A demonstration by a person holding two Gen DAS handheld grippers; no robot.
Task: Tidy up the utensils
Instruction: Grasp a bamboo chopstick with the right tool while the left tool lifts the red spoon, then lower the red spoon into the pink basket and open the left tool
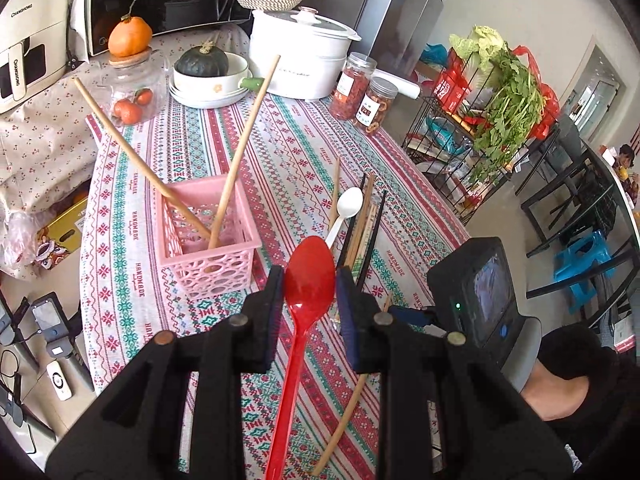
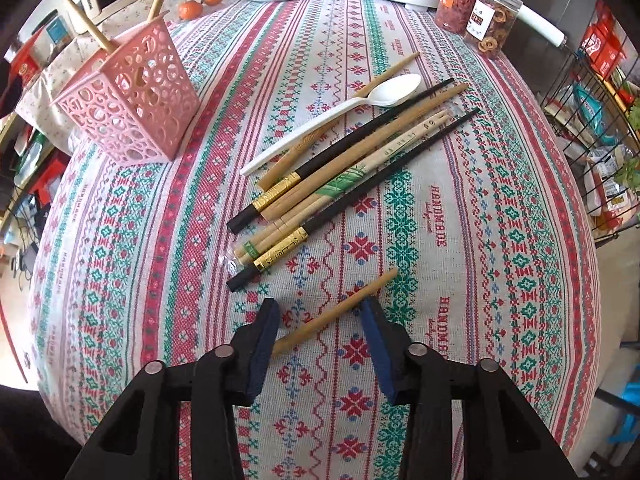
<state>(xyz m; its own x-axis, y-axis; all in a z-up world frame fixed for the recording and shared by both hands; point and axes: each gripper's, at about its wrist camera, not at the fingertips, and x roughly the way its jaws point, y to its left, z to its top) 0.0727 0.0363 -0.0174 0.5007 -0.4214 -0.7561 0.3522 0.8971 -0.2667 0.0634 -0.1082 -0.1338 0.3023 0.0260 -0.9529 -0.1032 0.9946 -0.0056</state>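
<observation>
Holding a light, slick red plastic spoon point(image 1: 308, 280) by its bowl between the left gripper point(image 1: 308, 280) pads, near and right of the pink basket point(image 1: 208, 240), while straddling, unclenched, a stiff bamboo chopstick point(image 2: 336, 312) with the right gripper point(image 2: 320, 320), likely best pinched mid-shaft.

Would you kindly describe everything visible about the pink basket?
The pink basket is a square, open-topped holder that looks like plastic, its walls pierced with round holes of mixed sizes. It stands upright on the patterned tablecloth, apart from the loose chopsticks and white spoon. Two long wooden chopsticks lean inside it, sticking out well above the rim. Neither claw touches it.
</observation>
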